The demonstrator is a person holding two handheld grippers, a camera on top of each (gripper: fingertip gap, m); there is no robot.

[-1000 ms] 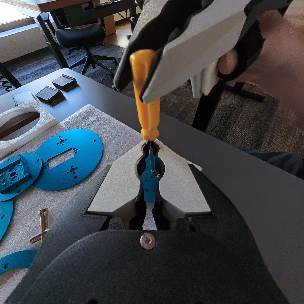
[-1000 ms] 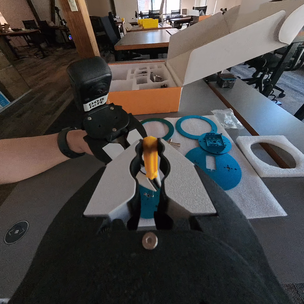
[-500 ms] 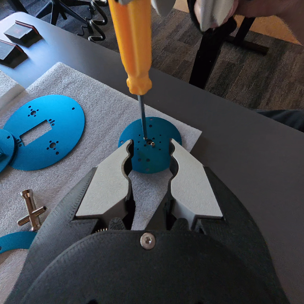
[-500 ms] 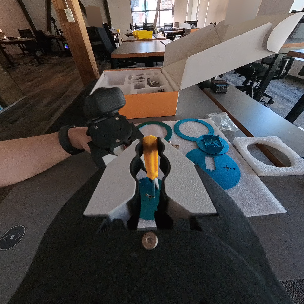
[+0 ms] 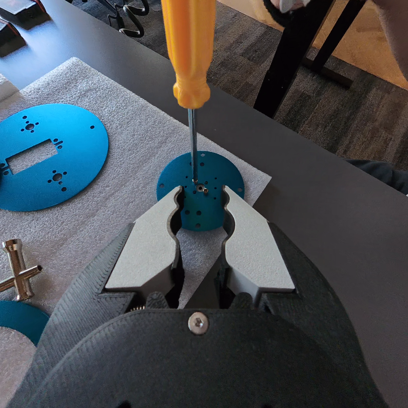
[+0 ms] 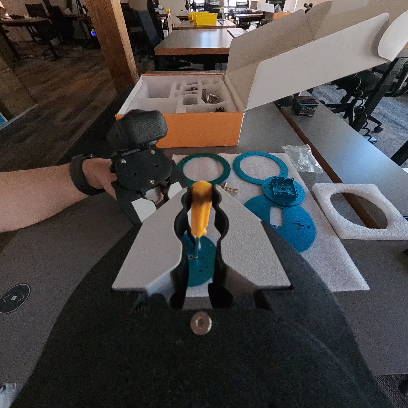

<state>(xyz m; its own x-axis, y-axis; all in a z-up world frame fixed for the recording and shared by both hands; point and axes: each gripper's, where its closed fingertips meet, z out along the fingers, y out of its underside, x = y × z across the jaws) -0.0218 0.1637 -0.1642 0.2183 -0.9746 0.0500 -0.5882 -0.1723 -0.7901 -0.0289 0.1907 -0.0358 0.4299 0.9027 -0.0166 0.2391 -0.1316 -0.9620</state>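
Wooden posts, long desks and dark office chairs fill the background of the right wrist view, and nearer lies a smooth grey tabletop [image 6: 273, 132] carrying a sheet of white, grainy foam [image 5: 92, 220].

Low in the centre of the left wrist view, the left tool [image 5: 202, 191] has its pale, wavy-edged fingers [image 5: 152, 238] apart, with nothing between them; their tips hover over the near edge of a small blue metal disc [image 5: 204, 212] that lies flat on the foam, drilled with many little holes.

The right tool [image 6: 201, 187] is clamped on the ribbed yellow plastic handle of a screwdriver [image 6: 200, 212], seen mid-frame in its own view. The slim steel shaft runs down from the top centre of the left wrist view, its tip meeting the disc just beside the central hole, close to a small screw [image 5: 206, 190].

At the left edge of the left wrist view sit a larger blue oval plate [image 5: 66, 159] with a rectangular cut-out and a shiny cross-shaped metal wrench [image 5: 16, 273].

Toward the upper right of the right wrist view lie two thin blue rings [image 6: 260, 169], a blue round plate bearing a square bracket [image 6: 283, 189], a crumpled clear bag [image 6: 302, 159], a white foam frame [image 6: 357, 212] with an oval hole, and an open orange cardboard box [image 6: 198, 130] lined with white foam compartments.
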